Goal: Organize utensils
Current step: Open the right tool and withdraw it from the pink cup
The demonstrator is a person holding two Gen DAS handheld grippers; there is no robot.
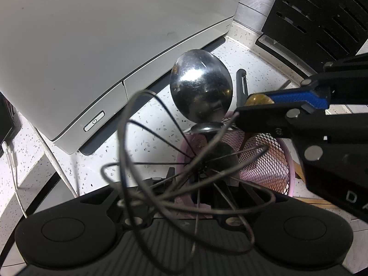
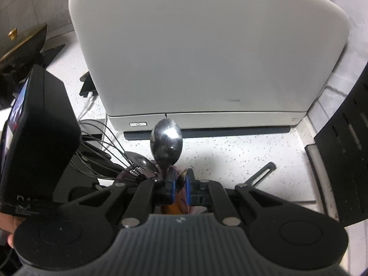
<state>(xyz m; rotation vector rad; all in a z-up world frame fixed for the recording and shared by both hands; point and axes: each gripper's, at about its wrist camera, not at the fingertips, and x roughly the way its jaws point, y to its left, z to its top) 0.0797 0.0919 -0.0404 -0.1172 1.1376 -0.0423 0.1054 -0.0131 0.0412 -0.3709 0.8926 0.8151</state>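
A pink mesh holder [image 1: 276, 165] [image 2: 147, 172] stands on the speckled counter with a big steel spoon [image 1: 200, 85] [image 2: 166, 142], a smaller spoon [image 1: 207, 127] [image 2: 142, 161] and a wire whisk [image 1: 142, 161] [image 2: 103, 147] upright in it. My left gripper [image 1: 200, 195] sits low behind the whisk wires, shut on the holder's near rim. From the right, my right gripper [image 1: 253, 105] [image 2: 180, 184] reaches over the holder, its blue pads shut on the top of a gold-brown utensil [image 1: 260, 99] whose stem runs down into the mesh.
A large white appliance [image 1: 92, 46] [image 2: 207, 57] fills the back. A black slotted rack [image 1: 322, 11] [image 2: 345, 138] stands at the right. A black utensil [image 1: 241, 85] [image 2: 262, 172] lies on the counter beyond the holder. Wooden sticks [image 1: 310, 201] lie beside it; a white cable [image 1: 13, 172] hangs left.
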